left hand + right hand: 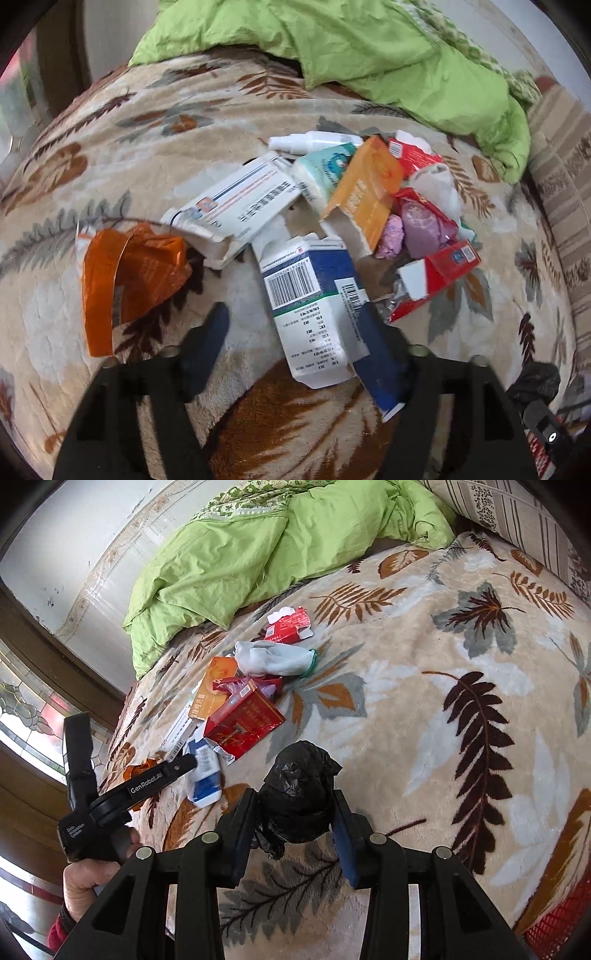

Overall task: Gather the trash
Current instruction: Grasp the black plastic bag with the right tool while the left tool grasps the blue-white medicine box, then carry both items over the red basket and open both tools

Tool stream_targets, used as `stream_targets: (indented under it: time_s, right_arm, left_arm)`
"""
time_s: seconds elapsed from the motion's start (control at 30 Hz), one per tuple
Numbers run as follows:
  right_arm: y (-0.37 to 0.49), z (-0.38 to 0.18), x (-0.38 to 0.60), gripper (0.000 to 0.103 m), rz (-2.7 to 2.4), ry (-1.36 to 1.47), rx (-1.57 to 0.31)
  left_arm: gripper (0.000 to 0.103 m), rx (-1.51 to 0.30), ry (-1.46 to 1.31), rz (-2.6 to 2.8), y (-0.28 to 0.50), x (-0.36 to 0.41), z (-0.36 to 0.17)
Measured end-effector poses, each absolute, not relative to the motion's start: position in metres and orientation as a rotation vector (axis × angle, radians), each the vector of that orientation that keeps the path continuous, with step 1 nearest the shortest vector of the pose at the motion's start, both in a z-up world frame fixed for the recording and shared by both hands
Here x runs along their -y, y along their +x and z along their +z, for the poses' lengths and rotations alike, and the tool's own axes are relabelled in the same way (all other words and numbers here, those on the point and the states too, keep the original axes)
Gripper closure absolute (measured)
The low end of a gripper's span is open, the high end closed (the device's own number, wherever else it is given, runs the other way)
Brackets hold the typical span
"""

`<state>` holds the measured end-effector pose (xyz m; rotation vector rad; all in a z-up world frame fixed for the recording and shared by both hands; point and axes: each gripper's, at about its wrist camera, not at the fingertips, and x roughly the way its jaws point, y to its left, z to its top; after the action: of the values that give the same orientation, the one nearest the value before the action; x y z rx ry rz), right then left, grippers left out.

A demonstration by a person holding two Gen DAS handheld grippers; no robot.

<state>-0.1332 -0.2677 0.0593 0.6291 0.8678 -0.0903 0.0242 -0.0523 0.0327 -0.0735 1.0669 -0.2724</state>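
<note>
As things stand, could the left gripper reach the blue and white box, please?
Probably yes: the left gripper stands open with the blue and white box already lying between its fingers, and nothing covers the box.

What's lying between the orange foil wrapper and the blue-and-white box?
Left wrist view: only bare leaf-print blanket between the orange foil wrapper and the blue-and-white box; a white carton's torn end sits just above.

blanket (110,155): plush fleece, matt, leaf-printed
quilt (388,51): thin green cloth, crinkled
blue-and-white box (314,306): printed card, smooth
orange wrapper (136,273): glossy foil, creased
glove (273,657): knitted cloth, matt
black bag (295,794): thin plastic film, glossy, crumpled
right gripper (293,834): matt black plastic, blue pads
</note>
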Motion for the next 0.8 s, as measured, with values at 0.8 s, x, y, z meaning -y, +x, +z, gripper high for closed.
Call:
stream_targets:
  time_s: [0.8]
  right_arm:
    - [-0.157,0.065,0.269,0.061,-0.072,0.615,-0.850]
  left_arm:
    - [0.069,-0.968,-0.026,-0.446,-0.043,0.050,0.054]
